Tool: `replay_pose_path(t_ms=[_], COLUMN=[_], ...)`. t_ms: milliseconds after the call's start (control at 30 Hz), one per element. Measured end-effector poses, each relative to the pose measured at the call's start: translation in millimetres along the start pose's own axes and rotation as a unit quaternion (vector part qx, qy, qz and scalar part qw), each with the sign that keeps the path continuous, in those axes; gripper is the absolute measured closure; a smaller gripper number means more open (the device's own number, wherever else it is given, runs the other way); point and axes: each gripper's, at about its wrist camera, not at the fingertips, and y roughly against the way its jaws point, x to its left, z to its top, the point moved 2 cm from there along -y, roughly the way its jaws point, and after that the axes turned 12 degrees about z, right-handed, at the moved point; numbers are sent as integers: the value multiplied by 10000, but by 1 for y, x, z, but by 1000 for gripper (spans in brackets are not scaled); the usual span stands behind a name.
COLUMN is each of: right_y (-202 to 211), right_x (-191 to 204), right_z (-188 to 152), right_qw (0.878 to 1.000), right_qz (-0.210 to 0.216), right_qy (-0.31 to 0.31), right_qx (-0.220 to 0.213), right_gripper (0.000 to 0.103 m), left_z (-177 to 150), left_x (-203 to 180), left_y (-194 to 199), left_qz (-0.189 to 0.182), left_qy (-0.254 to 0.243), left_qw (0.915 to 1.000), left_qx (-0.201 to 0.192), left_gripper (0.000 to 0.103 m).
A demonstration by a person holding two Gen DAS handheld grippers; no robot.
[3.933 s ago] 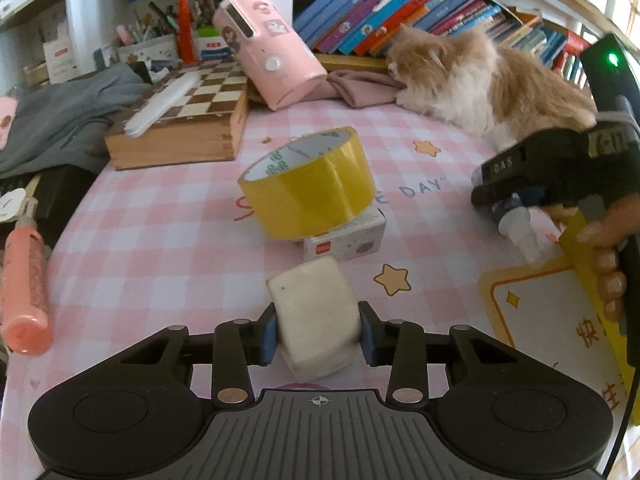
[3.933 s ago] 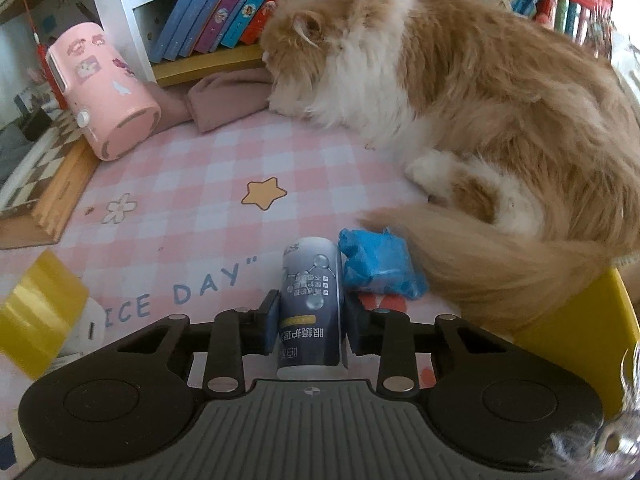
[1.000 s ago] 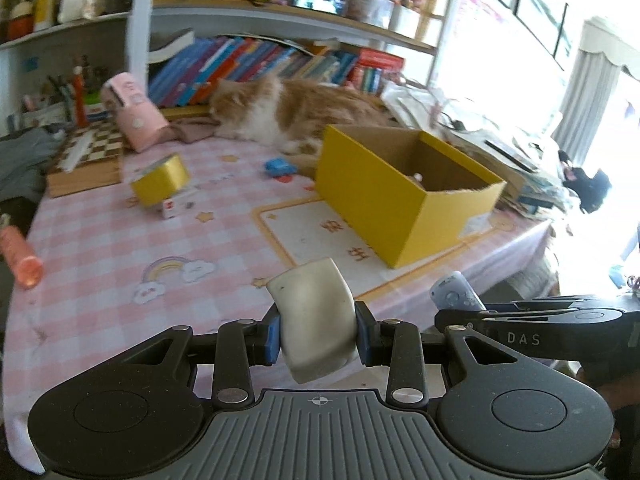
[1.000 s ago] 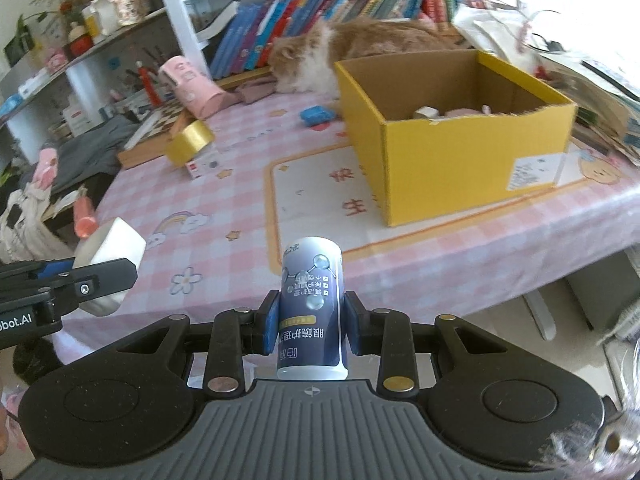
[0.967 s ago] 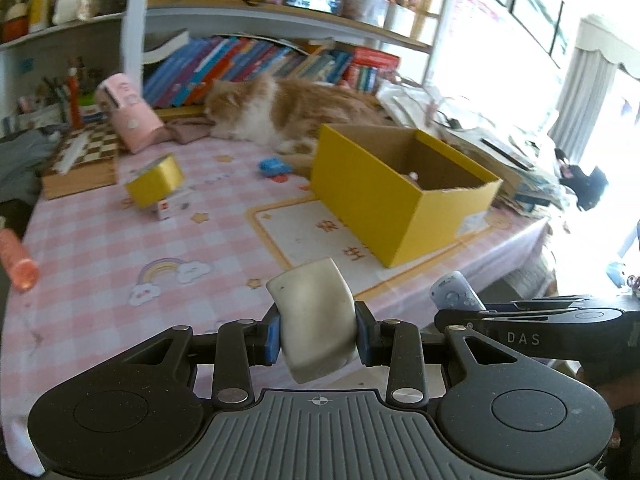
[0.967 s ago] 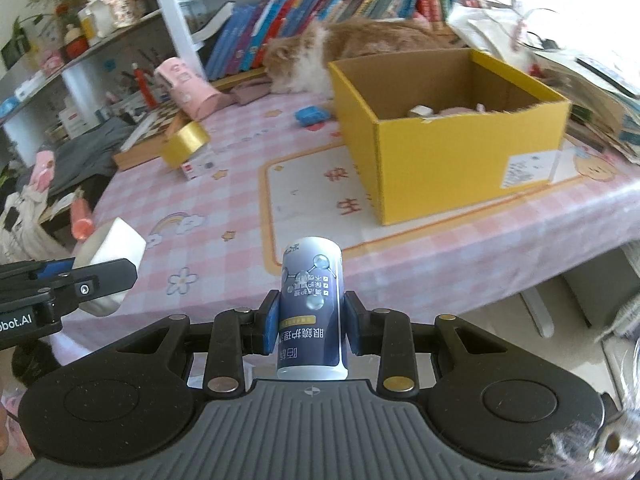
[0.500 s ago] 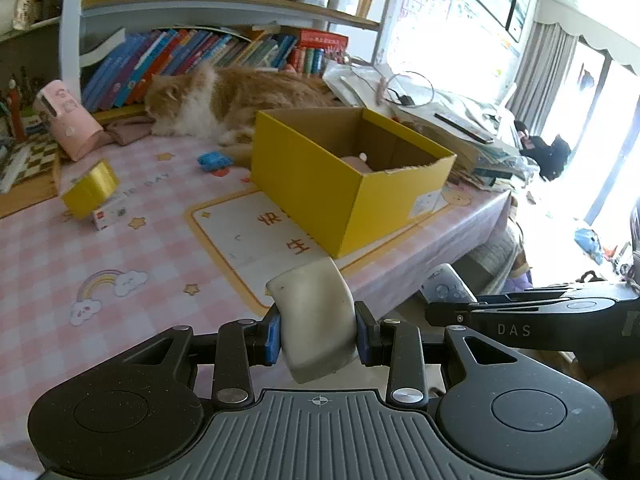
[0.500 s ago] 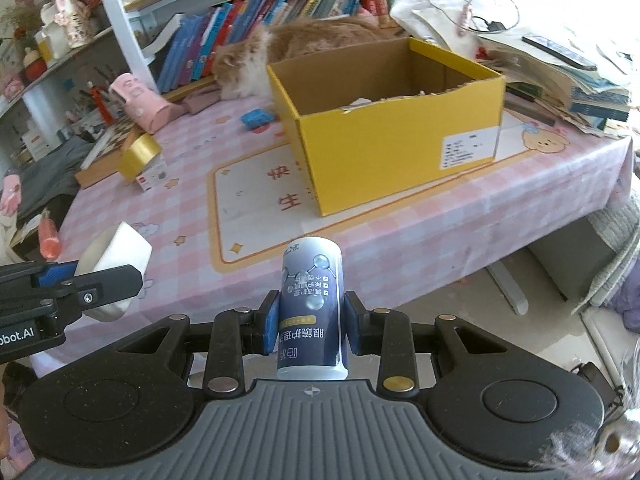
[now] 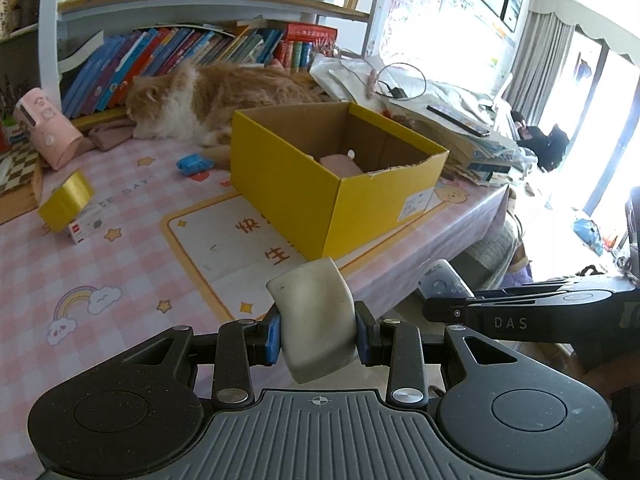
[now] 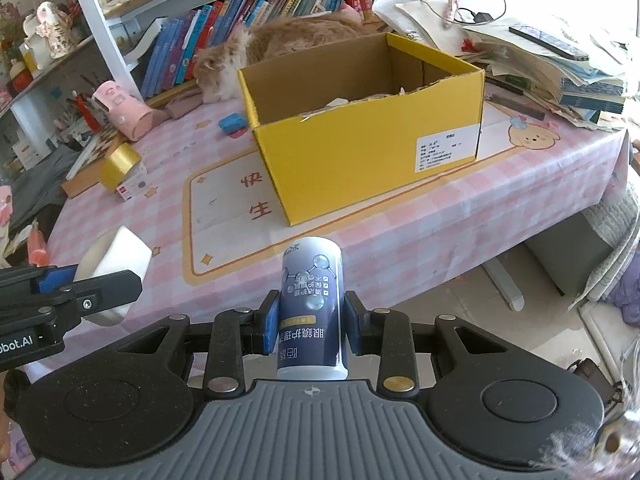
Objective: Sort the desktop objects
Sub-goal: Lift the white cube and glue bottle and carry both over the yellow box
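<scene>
ahead of both sets of jaws and well apart from them sits the yellow cardboard box [image 10: 360,136], open-topped, on the pink checked tablecloth [image 9: 120,264]; a few small things already lie inside it. beyond the box, farther from the jaws, an orange and white cat [image 9: 208,100] sprawls against the bookshelf.

we judge the step in hand to be the carry: both picked items are up off the table, short of the box, not yet over its opening. the next move calls for bringing each gripper forward above the near rim, then letting go so the item falls inside and not on the printed mat [image 10: 224,216] in front.

our right gripper [image 10: 310,324] is clenched on the dark blue bottle [image 10: 311,308], which stands between the jaws with its long axis upright in the frame, running out past the fingertips, rounded end pointing toward the box.

our left gripper [image 9: 318,334] grips the white sponge block [image 9: 314,320], squeezed at its sides; its long axis also runs out from the jaws, tilted slightly left.
</scene>
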Motion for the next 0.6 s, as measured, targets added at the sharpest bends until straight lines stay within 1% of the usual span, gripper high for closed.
replay_pose_path(t_ms=[367, 600], right_y=[1, 7], right_x=[-38, -73], right_z=[24, 47], right_qw=[10000, 10000], right_qz=[33, -14], right_qy=[11, -10], right_qx=[40, -71], right_gripper=[73, 73], left_z=[29, 59], left_x=[-31, -62], left_y=[-19, -34], left_qz=[-68, -177], left_qy=[-34, -117], left_qw=[10000, 9995], left_qx=[-53, -254], left_gripper=[69, 69])
